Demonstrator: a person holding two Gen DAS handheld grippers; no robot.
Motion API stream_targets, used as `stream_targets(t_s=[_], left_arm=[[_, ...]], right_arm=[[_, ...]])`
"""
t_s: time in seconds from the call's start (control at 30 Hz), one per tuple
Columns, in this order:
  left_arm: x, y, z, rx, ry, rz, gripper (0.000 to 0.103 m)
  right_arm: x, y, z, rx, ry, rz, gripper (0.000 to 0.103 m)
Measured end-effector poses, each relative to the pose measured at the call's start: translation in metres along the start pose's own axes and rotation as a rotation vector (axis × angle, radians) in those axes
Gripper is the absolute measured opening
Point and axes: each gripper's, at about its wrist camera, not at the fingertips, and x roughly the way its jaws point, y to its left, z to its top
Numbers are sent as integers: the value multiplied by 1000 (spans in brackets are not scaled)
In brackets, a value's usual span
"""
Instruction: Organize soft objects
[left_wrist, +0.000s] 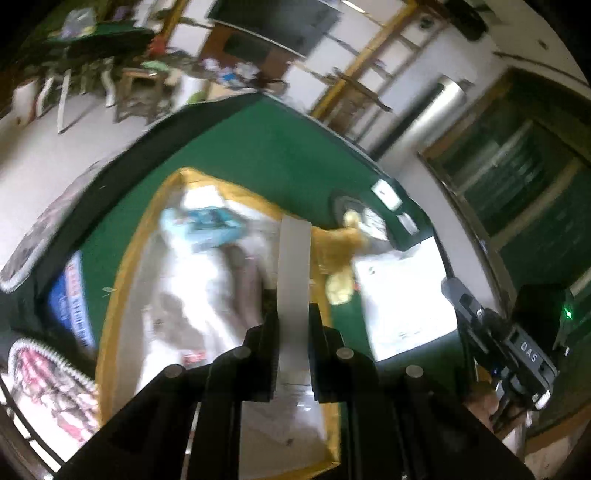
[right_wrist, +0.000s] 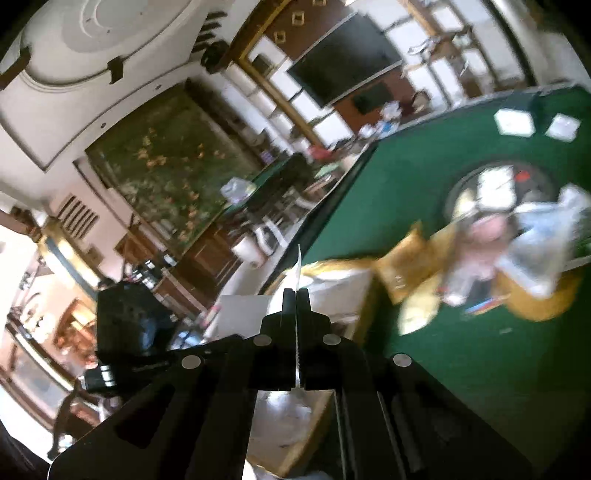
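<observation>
Two hand-held grippers lift a printed cloth over a green table, mid-task. The left gripper (left_wrist: 293, 314) is closed on a pale band of fabric that rises between its fingers, seemingly a fold or edge of the cloth (left_wrist: 207, 295), a white sheet with a gold border and blurred grey and teal print that spreads below and to the left of the fingers. The right gripper (right_wrist: 296, 299) is pinched tight on a thin white edge seen end-on; whether this belongs to the same sheet cannot be told for certain, though gold-trimmed white fabric (right_wrist: 332, 280) lies just beyond its tips. In the left wrist view the right gripper's body appears well off to the right, so the two grips stand apart, as for spreading or folding. Ahead and to the right of the right gripper sits a heap of soft items (right_wrist: 517, 266), yellow-gold fabric mixed with a crumpled clear bag, on the table (right_wrist: 406, 177); a yellow plush-like piece (left_wrist: 341, 258) lies just past the left fingers. Judged progress: early to middle. One cloth is in hand and not yet folded or laid down, and the heap appears unsorted. Motion blur hides finer detail.
</observation>
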Motion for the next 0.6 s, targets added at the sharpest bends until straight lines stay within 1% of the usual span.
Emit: stream_targets(t_s=[0.1, 0.17, 0.23, 0.3, 0.37, 0.4, 0.47, 0.5, 0.53, 0.57, 0.6], left_arm=[[6, 22, -1, -42, 21, -11, 12], [12, 34, -1, -74, 34, -9, 12], [17, 47, 0, -113, 47, -31, 12], [19, 53, 0, -121, 39, -16, 12], [20, 56, 1, -114, 36, -7, 13], [21, 54, 1, -95, 37, 7, 15], [21, 46, -1, -44, 13, 60, 15], [20, 42, -2, -17, -6, 99, 19], [20, 37, -5, 16, -22, 144, 26], [20, 33, -7, 41, -31, 185, 31], [20, 29, -9, 57, -36, 213, 44]], right_arm=[[29, 5, -10, -7, 49, 1, 0], [49, 3, -17, -9, 87, -19, 0], [67, -2, -24, 7, 128, -34, 0], [78, -9, -28, -3, 149, -79, 0], [88, -13, -32, -5, 175, -82, 0], [92, -14, -33, -13, 173, -116, 1], [100, -11, -34, -48, 204, -138, 1], [104, -8, -35, -75, 215, -163, 2], [103, -6, -36, -105, 215, -184, 3], [104, -2, -37, -144, 222, -203, 14], [104, 2, -39, -182, 234, -225, 37]])
